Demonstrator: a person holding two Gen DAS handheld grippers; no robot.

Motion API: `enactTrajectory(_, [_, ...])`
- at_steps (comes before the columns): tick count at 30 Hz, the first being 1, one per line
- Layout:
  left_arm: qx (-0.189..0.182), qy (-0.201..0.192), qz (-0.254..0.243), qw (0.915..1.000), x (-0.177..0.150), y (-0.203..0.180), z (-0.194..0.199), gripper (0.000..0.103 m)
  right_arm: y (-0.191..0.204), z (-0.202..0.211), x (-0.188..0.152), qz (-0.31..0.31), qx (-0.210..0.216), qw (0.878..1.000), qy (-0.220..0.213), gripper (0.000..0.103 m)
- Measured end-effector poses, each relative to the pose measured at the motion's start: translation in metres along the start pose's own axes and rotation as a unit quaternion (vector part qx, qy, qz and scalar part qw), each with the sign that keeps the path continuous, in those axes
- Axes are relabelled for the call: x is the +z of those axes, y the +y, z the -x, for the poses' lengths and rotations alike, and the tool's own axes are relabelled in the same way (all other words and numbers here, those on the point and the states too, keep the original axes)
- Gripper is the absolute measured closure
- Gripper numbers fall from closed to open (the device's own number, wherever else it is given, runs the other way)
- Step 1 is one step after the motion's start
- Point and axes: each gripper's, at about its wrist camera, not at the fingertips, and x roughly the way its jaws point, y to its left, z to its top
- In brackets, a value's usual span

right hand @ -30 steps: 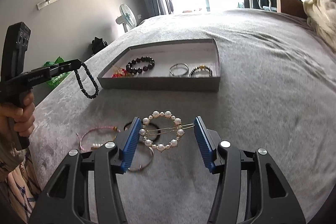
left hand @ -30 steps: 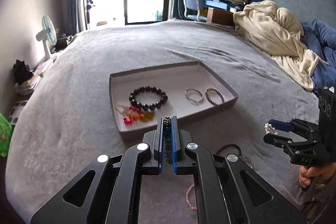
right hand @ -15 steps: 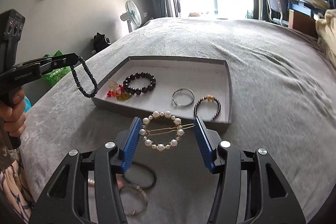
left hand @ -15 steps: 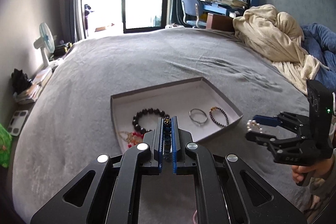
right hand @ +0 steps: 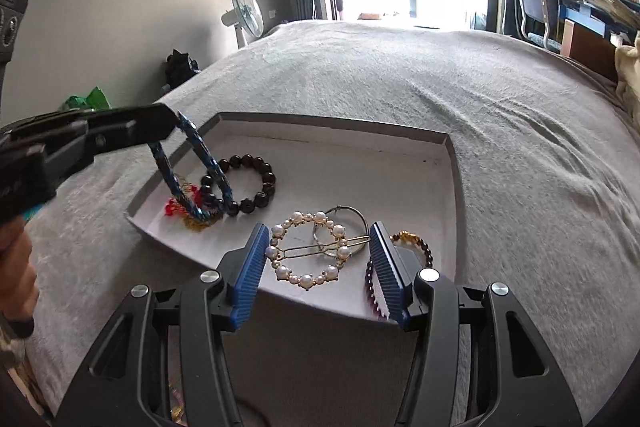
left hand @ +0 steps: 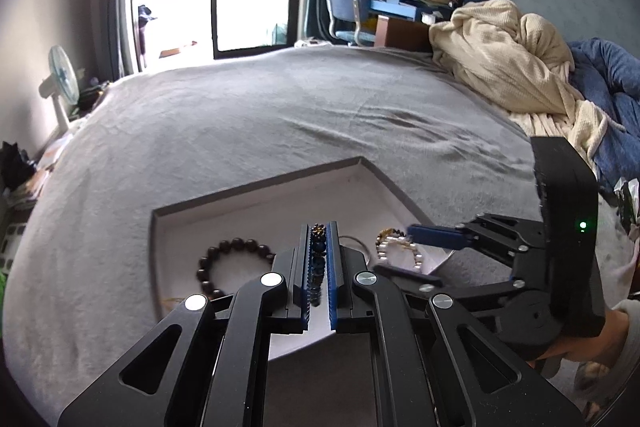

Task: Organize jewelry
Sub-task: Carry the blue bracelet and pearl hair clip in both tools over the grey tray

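Both grippers hover over the shallow grey cardboard tray (right hand: 452, 163): the left gripper (left hand: 319, 259) pinches a dark blue beaded bracelet (right hand: 192, 179), the right gripper (right hand: 318, 259) clamps a round pearl hair clip (right hand: 310, 251), so each should lower onto bare floor before letting go.

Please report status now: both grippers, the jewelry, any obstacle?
Left gripper shut on blue bead bracelet. Right gripper shut on pearl hair clip. Both above tray. Nothing blocking.

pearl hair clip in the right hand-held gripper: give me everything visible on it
The pearl hair clip is a ring of white pearl-like beads with small gold spacers, crossed by a thin gold wire clasp bar. It looks intact and faces the camera. The right hand-held gripper holds it across its width between blue ribbed pads, above the near part of the gray tray. Nothing else visibly touches it.
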Motion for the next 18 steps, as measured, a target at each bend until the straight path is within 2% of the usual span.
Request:
enactTrajectory(8, [-0.005,0.023,0.009,0.9997,-0.011,0.002,-0.032,0.096,-0.004,-0.035,0.002,-0.002,-0.004,1.000,0.026,0.051])
enactTrajectory(18, [0.019,0.059,0.023,0.9978,-0.038,0.025,-0.056,0.095,-0.006,-0.057,-0.006,-0.009,-0.012,0.999,0.052,0.051])
